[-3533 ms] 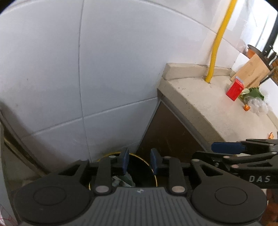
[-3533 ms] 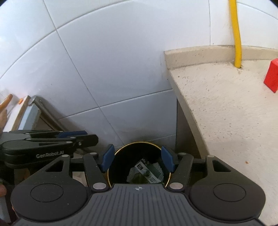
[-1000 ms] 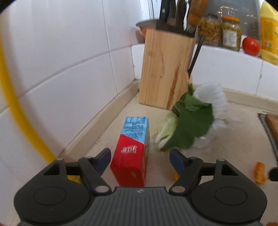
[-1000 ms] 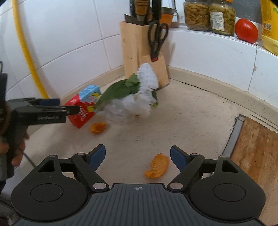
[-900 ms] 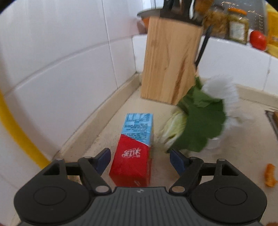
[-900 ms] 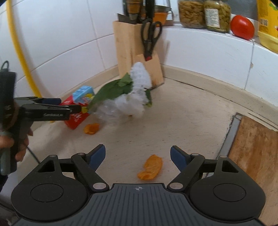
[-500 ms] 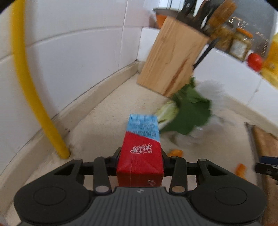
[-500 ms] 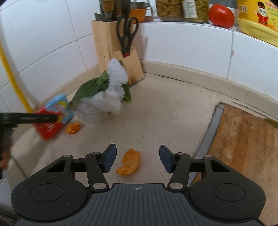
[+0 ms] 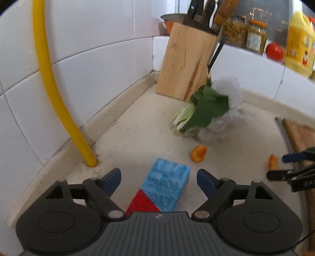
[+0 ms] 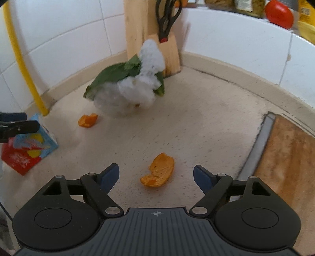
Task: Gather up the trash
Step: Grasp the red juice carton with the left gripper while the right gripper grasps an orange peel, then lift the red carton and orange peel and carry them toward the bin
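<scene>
A red and blue drink carton (image 9: 167, 185) lies on the beige counter between the fingers of my left gripper (image 9: 158, 178). Those jaws are opening and their pads stand clear of the carton. In the right wrist view the same carton (image 10: 27, 151) sits at the far left under the left gripper's fingertips (image 10: 17, 122). My right gripper (image 10: 156, 174) hangs low over an orange peel (image 10: 159, 173), its jaws opening wide around the peel without touching it. A second orange peel (image 10: 87, 120) lies further back. Green leaves with crumpled white plastic (image 10: 133, 88) are heaped before the knife block.
A wooden knife block (image 9: 187, 59) with scissors (image 10: 167, 17) stands in the tiled corner. A yellow pipe (image 9: 59, 98) rises from the counter at the left wall. A wooden cutting board (image 10: 291, 157) lies at the right. Jars, a tomato (image 10: 278, 12) and a yellow bottle sit on the ledge.
My left gripper's jaws, pressed on the carton half a second ago, now stand wide and the carton lies tilted between them. The right gripper has sunk toward the peel, its jaws narrowing, then widening.
</scene>
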A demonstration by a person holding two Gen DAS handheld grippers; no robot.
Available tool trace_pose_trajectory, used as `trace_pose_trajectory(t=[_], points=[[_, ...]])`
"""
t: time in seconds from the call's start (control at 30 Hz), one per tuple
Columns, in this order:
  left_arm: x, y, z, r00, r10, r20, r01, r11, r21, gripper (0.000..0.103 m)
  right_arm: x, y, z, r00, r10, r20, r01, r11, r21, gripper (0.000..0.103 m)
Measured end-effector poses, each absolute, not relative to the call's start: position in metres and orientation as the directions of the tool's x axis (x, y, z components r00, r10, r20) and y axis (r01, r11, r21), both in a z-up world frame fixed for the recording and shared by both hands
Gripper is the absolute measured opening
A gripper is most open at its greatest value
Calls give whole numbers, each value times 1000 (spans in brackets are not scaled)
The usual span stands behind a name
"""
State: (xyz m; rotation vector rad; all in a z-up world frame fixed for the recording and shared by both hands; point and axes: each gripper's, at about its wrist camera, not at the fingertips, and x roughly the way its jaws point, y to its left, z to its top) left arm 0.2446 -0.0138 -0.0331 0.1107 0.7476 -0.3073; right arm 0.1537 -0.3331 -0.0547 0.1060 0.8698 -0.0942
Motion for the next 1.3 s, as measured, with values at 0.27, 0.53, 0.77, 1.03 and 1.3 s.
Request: trace_pose_trajectory(t=[0.27,0.53,0.77,1.03,1.3], points=[[243,-3,-42,655,-247,-714,326,945,-29,79,158,-320,-64,637,-46,-770,99,995,23,82],[242,-12,-53,603,-286,-745,350,934,-75,51,160,-318,-63,634,-52,-771,100,995,15,80],[232,-8,-56,575,-318,-754,333,933,-139,33,153,-323,-59,641,-89,-762,132,991,-6,34],[220,-1,-42,589,-352,-727,322,928,-189,33,144,-327,-51,643,-61,-763,138,990,37,15],[203,4,-31,605,-372,-704,309,925,-223,33,130,-319,-34,676,-35,-736,124,990,67,6]])
